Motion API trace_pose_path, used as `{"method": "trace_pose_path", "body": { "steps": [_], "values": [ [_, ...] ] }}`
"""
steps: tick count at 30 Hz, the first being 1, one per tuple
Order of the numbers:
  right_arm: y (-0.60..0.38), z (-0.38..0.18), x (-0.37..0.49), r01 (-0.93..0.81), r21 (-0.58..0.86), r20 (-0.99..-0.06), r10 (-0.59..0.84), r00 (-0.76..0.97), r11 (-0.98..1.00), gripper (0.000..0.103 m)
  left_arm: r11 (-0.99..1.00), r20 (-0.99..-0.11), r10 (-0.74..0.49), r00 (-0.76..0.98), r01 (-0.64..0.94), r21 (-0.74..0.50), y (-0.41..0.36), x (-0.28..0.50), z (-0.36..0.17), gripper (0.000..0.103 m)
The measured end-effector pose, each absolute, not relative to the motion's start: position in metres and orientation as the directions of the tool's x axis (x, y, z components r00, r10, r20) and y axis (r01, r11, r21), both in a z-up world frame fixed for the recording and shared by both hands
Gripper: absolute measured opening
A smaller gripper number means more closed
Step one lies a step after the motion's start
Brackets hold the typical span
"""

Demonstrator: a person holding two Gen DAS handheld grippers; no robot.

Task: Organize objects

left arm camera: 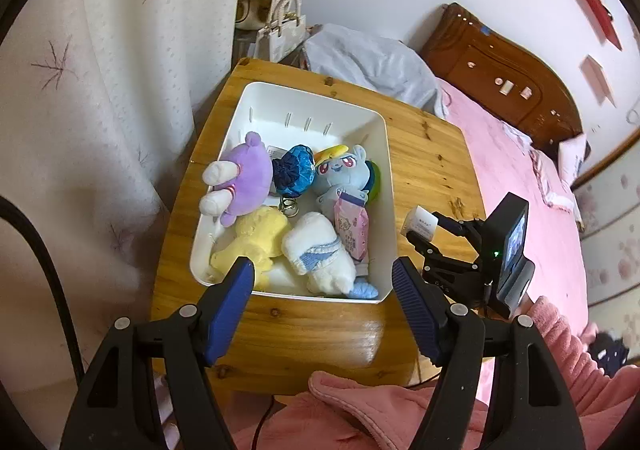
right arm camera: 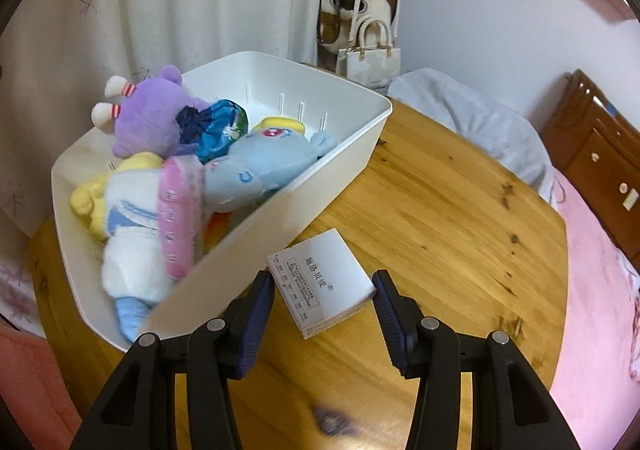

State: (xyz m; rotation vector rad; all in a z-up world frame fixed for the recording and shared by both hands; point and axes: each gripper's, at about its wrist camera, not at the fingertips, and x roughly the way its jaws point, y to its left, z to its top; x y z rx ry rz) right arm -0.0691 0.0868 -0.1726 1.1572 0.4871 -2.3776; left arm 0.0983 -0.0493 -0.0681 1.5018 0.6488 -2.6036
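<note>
- A round wooden table (right arm camera: 440, 210) with knotty yellow-brown boards filled the middle of both views; a bed with a pink cover (left arm camera: 520, 190) lay along the right side of the left wrist view.
- A white rectangular plastic bin (left arm camera: 384, 186) stood on the table, centre in the left wrist view and left of centre in the right wrist view.
- Inside the bin lay soft toys packed against each other: a purple plush with white paws (left arm camera: 240, 174) at the upper left of the pile, a pale blue pony plush with red eyes (left arm camera: 344, 174) at the upper right, a yellow plush (left arm camera: 256, 238) at the lower left, and a white plush with blue trim (left arm camera: 316, 254) at the lower middle.
- A dark blue shiny drawstring pouch (left arm camera: 294, 170) sat between the purple plush and the pony.
- A pink printed packet (left arm camera: 352, 228) leaned between the pony and the white plush.
- The left gripper (left arm camera: 322, 286) hung above the bin's near edge, blue pads spread apart with nothing between them.
- The right gripper (right arm camera: 324, 304), lower centre in its own view, clasped a small white flat box with printed text (right arm camera: 320, 282) between its pads, just right of the bin's wall and outside it; in the left wrist view the box (left arm camera: 422, 224) showed off the tabletop.
</note>
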Motion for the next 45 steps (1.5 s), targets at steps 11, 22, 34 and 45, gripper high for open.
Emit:
{"method": "trace_pose_path", "body": {
  "steps": [11, 22, 34, 45],
  "values": [
    [0.056, -0.156, -0.029, 0.413, -0.158, -0.768, -0.151, -0.622, -0.897, 0.051, -0.925, -0.838, 0.171, -0.519, 0.209, -0.318, -0.086, 0.133, -0.071, 0.075],
    [0.042, -0.138, -0.011, 0.306, -0.160, -0.720, -0.101, -0.687, -0.939, 0.051, -0.929, -0.829, 0.214, -0.517, 0.154, -0.336, -0.108, 0.151, -0.075, 0.075],
    [0.001, -0.140, 0.006, 0.383, -0.175, -0.749, -0.129, -0.650, -0.907, 0.037, -0.901, -0.813, 0.297, -0.501, 0.135, -0.412, -0.115, 0.155, -0.083, 0.075],
    [-0.003, -0.138, 0.013, 0.390, -0.141, -0.779, -0.141, -0.611, -0.910, 0.037, -0.880, -0.793, 0.313, -0.522, 0.154, -0.449, -0.111, 0.158, -0.082, 0.075]
  ]
}}
